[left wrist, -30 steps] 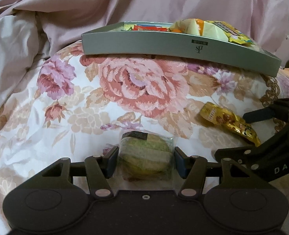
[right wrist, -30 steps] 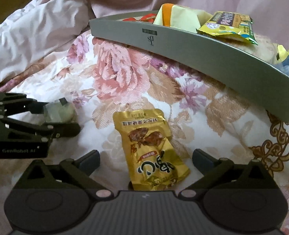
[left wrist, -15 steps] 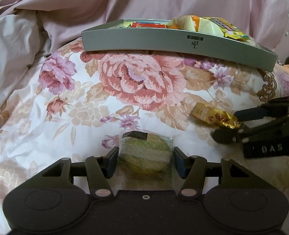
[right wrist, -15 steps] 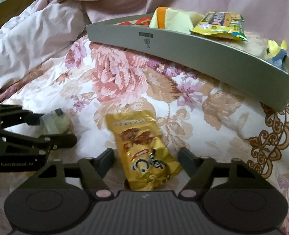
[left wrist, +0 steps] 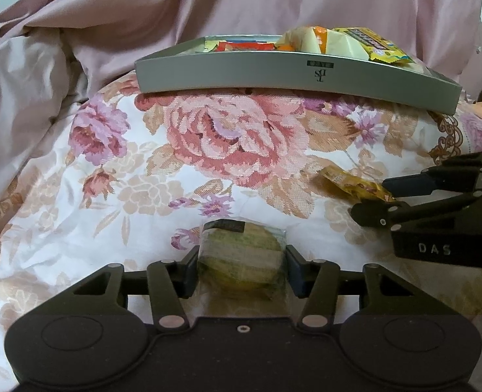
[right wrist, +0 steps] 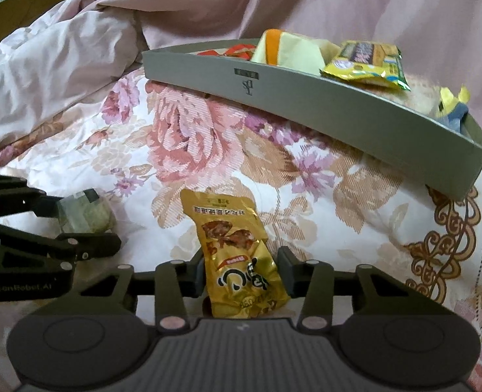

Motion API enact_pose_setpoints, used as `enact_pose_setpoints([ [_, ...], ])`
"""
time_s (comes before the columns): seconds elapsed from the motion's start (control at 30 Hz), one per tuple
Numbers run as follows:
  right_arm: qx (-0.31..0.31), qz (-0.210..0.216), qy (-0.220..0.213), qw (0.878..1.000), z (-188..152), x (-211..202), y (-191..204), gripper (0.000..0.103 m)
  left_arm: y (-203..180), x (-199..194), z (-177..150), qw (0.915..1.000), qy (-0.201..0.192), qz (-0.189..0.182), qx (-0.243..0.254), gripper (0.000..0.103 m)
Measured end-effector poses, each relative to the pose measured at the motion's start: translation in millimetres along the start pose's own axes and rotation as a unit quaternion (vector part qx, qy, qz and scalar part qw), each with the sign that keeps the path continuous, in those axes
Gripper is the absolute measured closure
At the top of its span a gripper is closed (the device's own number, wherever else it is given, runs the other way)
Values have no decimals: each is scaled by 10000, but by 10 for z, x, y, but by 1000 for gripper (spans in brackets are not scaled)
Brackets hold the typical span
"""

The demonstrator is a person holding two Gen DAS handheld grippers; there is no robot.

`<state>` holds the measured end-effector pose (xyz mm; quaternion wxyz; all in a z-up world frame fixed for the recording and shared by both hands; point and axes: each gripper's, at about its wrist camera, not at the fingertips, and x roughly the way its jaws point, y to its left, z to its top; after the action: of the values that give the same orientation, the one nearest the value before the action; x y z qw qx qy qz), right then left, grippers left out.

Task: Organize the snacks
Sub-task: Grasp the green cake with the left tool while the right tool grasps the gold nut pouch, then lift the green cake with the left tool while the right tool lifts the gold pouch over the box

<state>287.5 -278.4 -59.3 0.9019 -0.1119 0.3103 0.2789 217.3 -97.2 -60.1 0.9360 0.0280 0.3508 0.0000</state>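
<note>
A green cake in a clear wrapper lies on the floral bedcover between the fingers of my left gripper. Its jaws are closing and the pads touch the wrapper on both sides. My right gripper is also closing, its pads pressing a crumpled gold snack packet from left and right. In the right wrist view, the left gripper holds the cake at the left. The right gripper and gold packet show at the right of the left wrist view. A grey tray stands beyond both.
The grey tray holds several packets: a yellow one, pale ones and red ones. A rumpled pink duvet rises to the left and behind the tray. Open floral bedcover lies between grippers and tray.
My right gripper's wide jaws have come in onto the gold packet, which has crumpled and narrowed. The left jaws have drawn in slightly around the green cake. Neither hand has shifted much.
</note>
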Motion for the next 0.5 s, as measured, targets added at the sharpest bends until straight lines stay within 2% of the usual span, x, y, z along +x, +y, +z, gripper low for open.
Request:
enact_pose_setpoints([
  [0.17,-566,-242,-229,9978,-23,-26,159,61,22,-20,24,9999,-53,99,-61,49],
  [0.33,-798,-393,-304,9956,-41,-20,242,62,45,-29,49,9997,-85,161,-178,49],
  [0.5,-1116,-584,-605,9902,-70,-72,330,66,54,-55,66,9993,-195,211,-220,49],
])
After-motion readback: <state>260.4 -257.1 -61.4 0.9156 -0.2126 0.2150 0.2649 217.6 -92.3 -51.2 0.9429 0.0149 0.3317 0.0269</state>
